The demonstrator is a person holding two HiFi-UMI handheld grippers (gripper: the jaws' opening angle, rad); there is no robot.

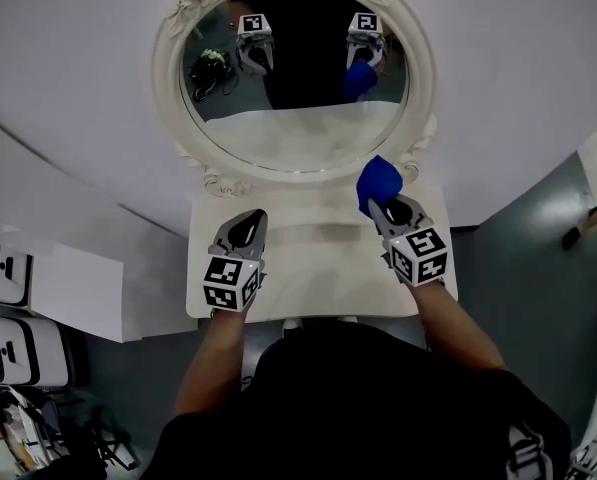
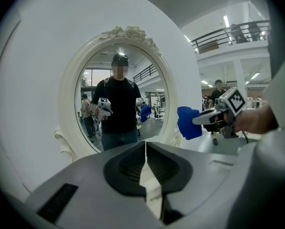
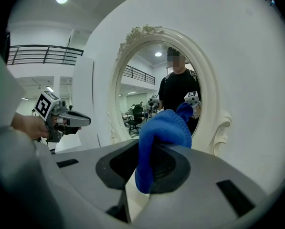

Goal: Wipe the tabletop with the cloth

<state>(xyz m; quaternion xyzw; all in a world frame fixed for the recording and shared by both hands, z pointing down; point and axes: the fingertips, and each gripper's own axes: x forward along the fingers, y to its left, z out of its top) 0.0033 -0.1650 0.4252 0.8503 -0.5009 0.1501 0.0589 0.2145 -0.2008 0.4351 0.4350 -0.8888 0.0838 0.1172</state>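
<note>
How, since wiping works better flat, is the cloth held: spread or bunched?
Bunched: the blue cloth is a rounded wad pinched by the right gripper, bulging past its jaws, not spread on the tabletop.

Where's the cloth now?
In the head view, the blue cloth is clamped in the right gripper at the far right corner of the table, beside the lower frame of the mirror.

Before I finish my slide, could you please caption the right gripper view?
Right gripper, jaws shut on a blue cloth, faces an oval white-framed mirror; left gripper held at left.
</note>
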